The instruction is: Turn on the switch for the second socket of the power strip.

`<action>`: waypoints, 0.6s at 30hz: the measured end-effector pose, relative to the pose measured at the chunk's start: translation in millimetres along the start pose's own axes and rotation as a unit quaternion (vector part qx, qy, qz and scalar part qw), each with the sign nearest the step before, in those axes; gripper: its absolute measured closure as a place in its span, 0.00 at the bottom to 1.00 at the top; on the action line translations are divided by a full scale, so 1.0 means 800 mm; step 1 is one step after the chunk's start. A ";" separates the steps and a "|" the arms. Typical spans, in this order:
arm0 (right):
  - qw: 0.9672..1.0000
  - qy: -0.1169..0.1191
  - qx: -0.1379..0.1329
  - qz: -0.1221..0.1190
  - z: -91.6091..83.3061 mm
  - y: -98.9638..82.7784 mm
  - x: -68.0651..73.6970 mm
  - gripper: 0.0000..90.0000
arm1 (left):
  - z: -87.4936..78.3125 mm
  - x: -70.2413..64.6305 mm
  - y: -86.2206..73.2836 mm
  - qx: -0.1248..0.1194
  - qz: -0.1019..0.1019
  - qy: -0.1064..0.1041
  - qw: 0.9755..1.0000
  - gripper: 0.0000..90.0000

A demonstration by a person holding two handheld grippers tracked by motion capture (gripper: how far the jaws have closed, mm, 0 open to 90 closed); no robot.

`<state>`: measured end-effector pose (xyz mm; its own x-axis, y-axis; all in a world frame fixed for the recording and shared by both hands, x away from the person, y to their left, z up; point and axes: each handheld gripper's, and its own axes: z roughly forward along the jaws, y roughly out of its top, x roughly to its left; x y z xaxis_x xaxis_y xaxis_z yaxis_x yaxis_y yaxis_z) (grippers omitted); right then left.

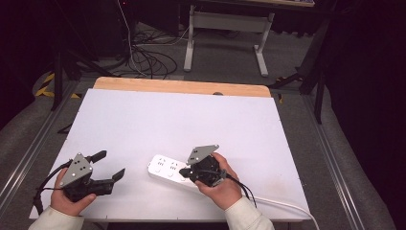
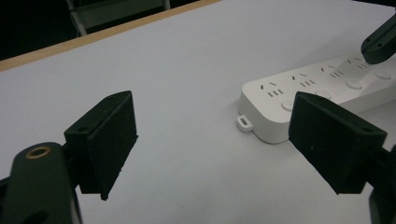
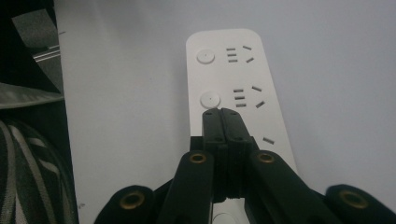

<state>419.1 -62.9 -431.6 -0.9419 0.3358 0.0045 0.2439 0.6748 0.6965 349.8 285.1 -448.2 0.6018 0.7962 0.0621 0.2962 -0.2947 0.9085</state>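
A white power strip (image 1: pixel 165 169) lies on the white table top (image 1: pixel 182 124) near the front edge, its sockets and round buttons facing up. My right gripper (image 1: pixel 184 171) is shut with nothing between its jaws. Its tip (image 3: pixel 220 113) rests over the strip (image 3: pixel 233 79), right behind the second round button (image 3: pixel 209 99); whether it touches is unclear. My left gripper (image 1: pixel 109 165) stands open at the front left, jaws wide apart, a short way left of the strip. Seen from the left gripper (image 2: pixel 219 135), the strip's end (image 2: pixel 280 100) lies ahead on the right, with the right gripper's tip (image 2: pixel 379 43) above it.
The strip's white cable (image 1: pixel 287 207) trails off the table's front right corner. A wooden edge (image 1: pixel 182 86) borders the far side. Beyond it on the floor are tangled cables (image 1: pixel 148 62) and a white desk frame (image 1: pixel 225 28).
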 end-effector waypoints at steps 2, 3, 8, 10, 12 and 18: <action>1.000 0.003 0.009 0.004 0.004 0.000 0.000 1.00 | 0.000 0.000 0.000 0.000 0.004 0.003 1.000 0.18; 1.000 0.006 0.011 0.006 0.006 -0.001 0.000 1.00 | 0.000 0.001 0.000 0.000 0.004 0.003 1.000 0.18; 1.000 0.010 0.022 0.009 0.014 -0.003 0.000 1.00 | 0.000 0.001 0.000 0.001 0.004 0.002 1.000 0.18; 1.000 0.008 0.027 0.009 0.017 -0.003 0.000 1.00 | 0.000 0.001 0.000 0.002 0.004 0.003 1.000 0.18; 0.999 0.007 0.031 0.007 0.020 -0.003 0.001 1.00 | 0.000 0.001 0.000 0.002 0.004 0.003 1.000 0.18; 0.999 -0.004 0.041 0.000 0.023 -0.003 0.004 1.00 | 0.000 0.000 0.000 0.002 0.005 0.004 1.000 0.18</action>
<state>419.6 -51.3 -446.9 -0.9399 0.3416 -0.0015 0.2629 0.7262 0.6352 350.2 285.2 -448.3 0.5987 0.7975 0.0742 0.2939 -0.3050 0.9059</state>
